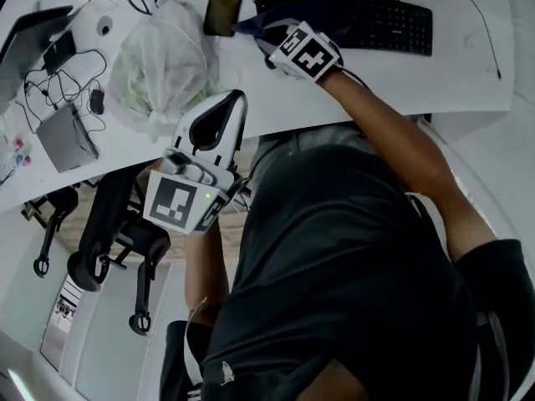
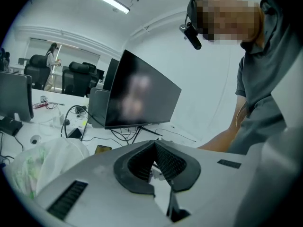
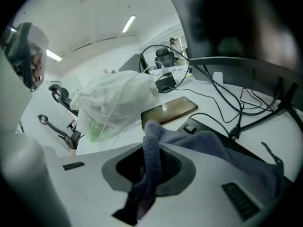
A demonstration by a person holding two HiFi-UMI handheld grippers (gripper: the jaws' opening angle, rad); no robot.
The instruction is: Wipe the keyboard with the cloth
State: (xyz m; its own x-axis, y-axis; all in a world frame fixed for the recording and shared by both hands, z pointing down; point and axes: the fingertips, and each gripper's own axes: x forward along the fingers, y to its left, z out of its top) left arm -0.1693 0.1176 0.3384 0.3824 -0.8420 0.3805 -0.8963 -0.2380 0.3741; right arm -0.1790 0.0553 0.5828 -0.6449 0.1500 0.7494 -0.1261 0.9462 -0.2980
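A black keyboard (image 1: pixel 380 23) lies at the far side of the white desk (image 1: pixel 418 82). Over the keyboard's left end lies a dark blue-grey cloth (image 1: pixel 266 22), with my right gripper (image 1: pixel 274 38) shut on it. In the right gripper view the cloth (image 3: pixel 213 148) bunches between the jaws and spreads over the keyboard's corner (image 3: pixel 193 126). My left gripper (image 1: pixel 227 103) hangs above the desk's near edge, away from the keyboard. Its jaws are shut with nothing between them, and the pads (image 2: pixel 165 162) meet at the tip.
A phone (image 1: pixel 224 5) lies just left of the keyboard, next to a crumpled plastic bag (image 1: pixel 163 65). Cables, a laptop (image 1: pixel 29 36) and small devices crowd the desk's left part. A monitor (image 2: pixel 137 98) stands behind. An office chair (image 1: pixel 109 232) is below the desk edge.
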